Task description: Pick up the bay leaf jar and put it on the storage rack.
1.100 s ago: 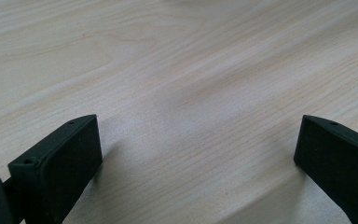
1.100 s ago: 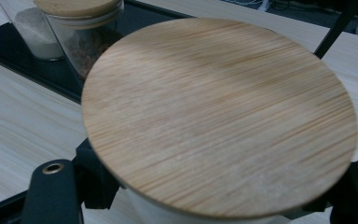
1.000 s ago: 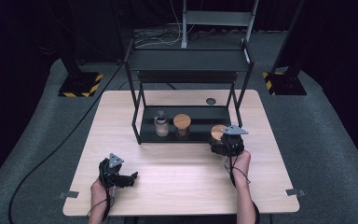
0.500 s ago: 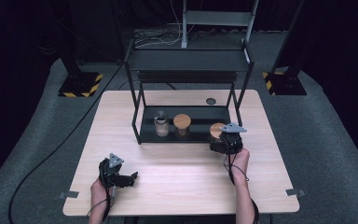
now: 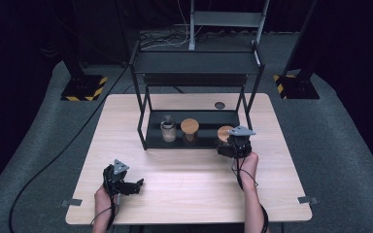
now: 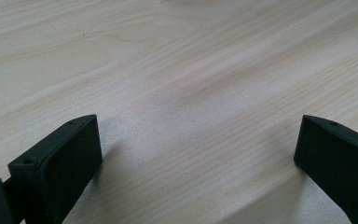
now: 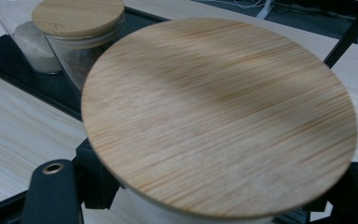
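Note:
A glass jar with a round bamboo lid (image 7: pixel 219 116) sits between my right gripper's jaws, which are shut on its body below the lid. From above, that jar (image 5: pixel 224 132) and my right gripper (image 5: pixel 227 141) are at the right end of the black rack's lower shelf (image 5: pixel 204 141). Two more jars stand on that shelf: one with a bamboo lid (image 5: pixel 190 127) and a clear-topped one (image 5: pixel 168 129). My left gripper (image 5: pixel 135 185) rests on the table near its front left, open, with bare wood between its fingers (image 6: pixel 60 163).
The black two-level rack (image 5: pixel 196 63) stands at the back middle of the light wooden table (image 5: pixel 189 189). A small round hole (image 5: pixel 219 105) lies in the tabletop behind the rack. A black cable (image 5: pixel 63 150) trails over the grey floor at the left.
My right gripper has edged slightly away from the person, toward the rack, with the jar in it. The left gripper has stayed put.

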